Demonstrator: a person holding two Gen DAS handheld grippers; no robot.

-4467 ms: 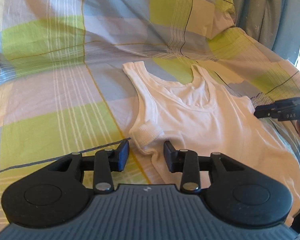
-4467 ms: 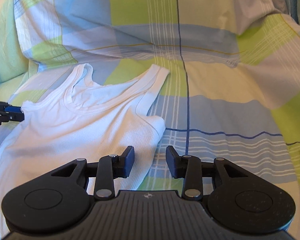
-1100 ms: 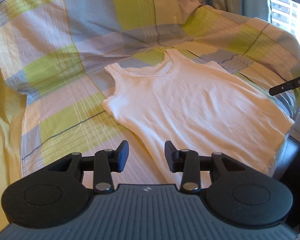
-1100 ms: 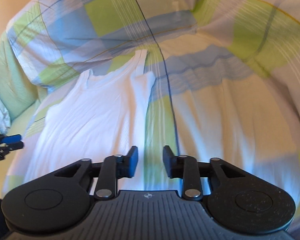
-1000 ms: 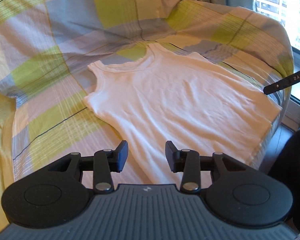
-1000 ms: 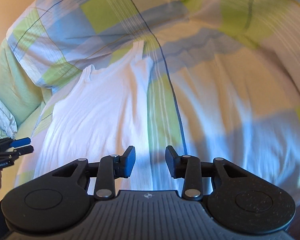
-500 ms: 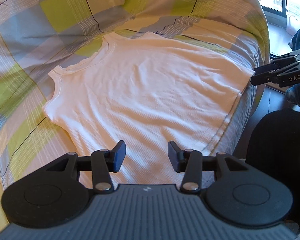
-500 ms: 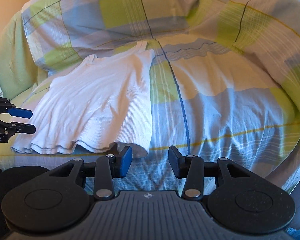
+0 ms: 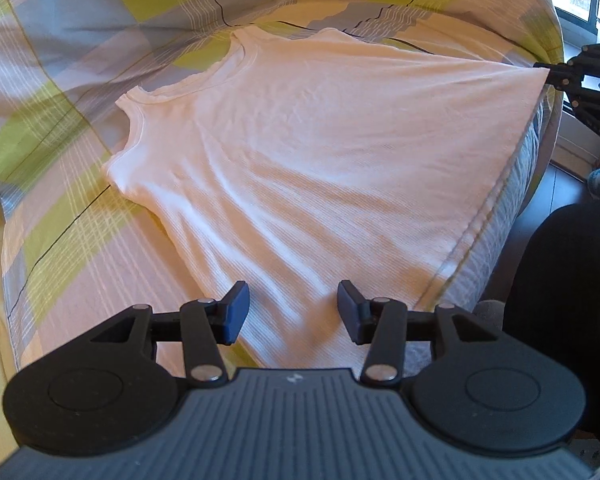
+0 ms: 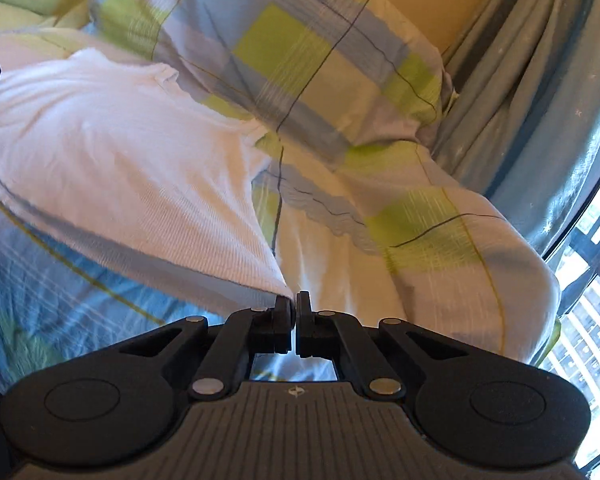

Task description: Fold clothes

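White tank top lies flat on the plaid bed sheet, neck toward the pillow, hem at the bed edge. R gripper: jaws pinched tight on the hem corner, fabric pulled taut there. L gripper: jaws wide apart, hovering over the other hem corner w/ nothing held. Curtain behind on the right.
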